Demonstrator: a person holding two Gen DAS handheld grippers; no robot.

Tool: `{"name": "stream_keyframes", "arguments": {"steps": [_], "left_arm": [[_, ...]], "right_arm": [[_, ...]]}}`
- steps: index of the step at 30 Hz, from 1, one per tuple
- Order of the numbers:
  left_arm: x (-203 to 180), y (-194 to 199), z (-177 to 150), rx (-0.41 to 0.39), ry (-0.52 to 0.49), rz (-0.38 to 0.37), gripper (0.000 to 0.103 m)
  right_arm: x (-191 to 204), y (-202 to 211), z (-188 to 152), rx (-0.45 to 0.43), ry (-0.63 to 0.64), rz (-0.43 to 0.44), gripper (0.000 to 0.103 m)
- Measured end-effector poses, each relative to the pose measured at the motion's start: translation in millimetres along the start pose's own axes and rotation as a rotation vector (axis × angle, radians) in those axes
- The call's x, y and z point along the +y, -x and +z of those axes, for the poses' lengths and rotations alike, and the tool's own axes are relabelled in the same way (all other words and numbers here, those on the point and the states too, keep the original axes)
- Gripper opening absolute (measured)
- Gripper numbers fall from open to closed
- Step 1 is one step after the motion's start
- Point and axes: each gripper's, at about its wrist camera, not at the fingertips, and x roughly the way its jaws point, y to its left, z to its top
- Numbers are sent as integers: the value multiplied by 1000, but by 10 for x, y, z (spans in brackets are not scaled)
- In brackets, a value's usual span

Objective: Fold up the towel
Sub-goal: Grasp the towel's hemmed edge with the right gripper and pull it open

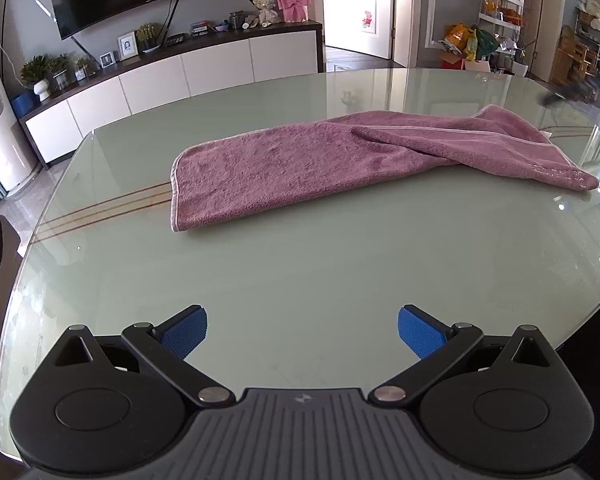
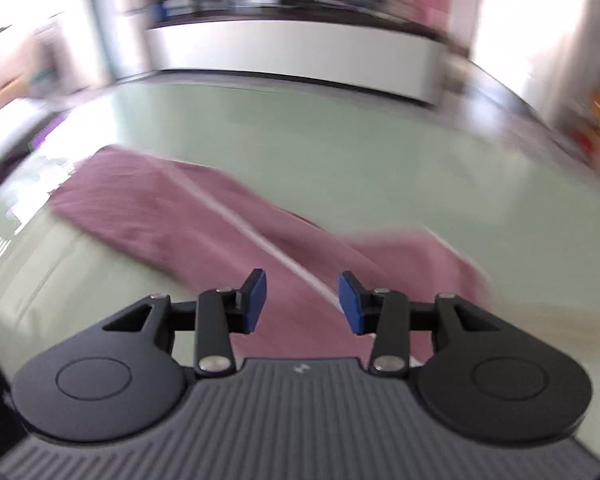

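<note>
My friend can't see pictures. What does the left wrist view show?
A purple terry towel lies partly folded on a pale green glass table, its right end twisted over. The open left gripper hovers in front of it, touching nothing.

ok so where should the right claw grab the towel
By the twisted end's pale-trimmed hem, probably. The towel lies rumpled there, with the hem running up between the right claw's open jaws, so coming straight down onto that edge looks simplest.
</note>
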Motion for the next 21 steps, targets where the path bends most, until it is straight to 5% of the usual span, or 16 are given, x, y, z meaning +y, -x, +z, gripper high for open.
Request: {"name": "stream_keyframes", "arguments": {"steps": [3, 9, 13, 21], "left_arm": [[69, 17, -21, -1, 14, 8, 102], [246, 41, -70, -15, 12, 26, 102], [379, 0, -100, -10, 21, 26, 102], [467, -189, -73, 10, 48, 2, 102]], "right_arm": [[563, -734, 504, 40, 203, 60, 36], [1130, -1646, 812, 161, 429, 56, 24], [1139, -1909, 845, 228, 428, 60, 17], [1043, -2008, 730, 259, 379, 89, 20]]}}
